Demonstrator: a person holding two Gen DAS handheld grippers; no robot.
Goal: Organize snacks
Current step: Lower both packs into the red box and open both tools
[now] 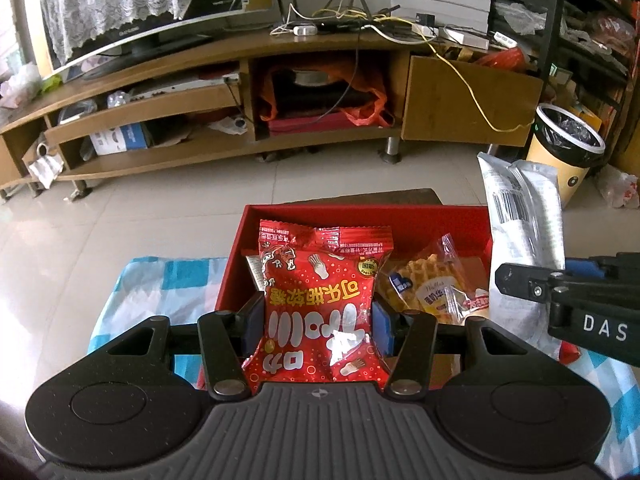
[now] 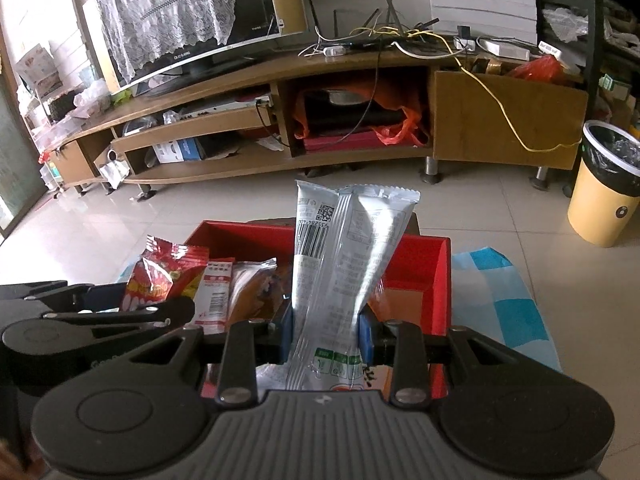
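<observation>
We see our left gripper point(image 1: 318, 316) with its jaws closed on a red candy packet point(image 1: 320, 300), which stands upright between the blue pads point(image 1: 382, 320) and rises ahead of them. Just beyond those jaws sits the red box point(image 1: 360, 214), and to their right inside it lies a clear-wrapped waffle snack point(image 1: 434, 284). Our right gripper point(image 2: 326, 330) has its jaws clamped on a tall silver-white pouch point(image 2: 344, 252), held upright above the same red box point(image 2: 440, 276). Left of these jaws lean a white-and-red sachet point(image 2: 216, 292) and an orange-filled clear pack point(image 2: 250, 284). The box rests on a blue-checked cloth point(image 2: 508, 292).
</observation>
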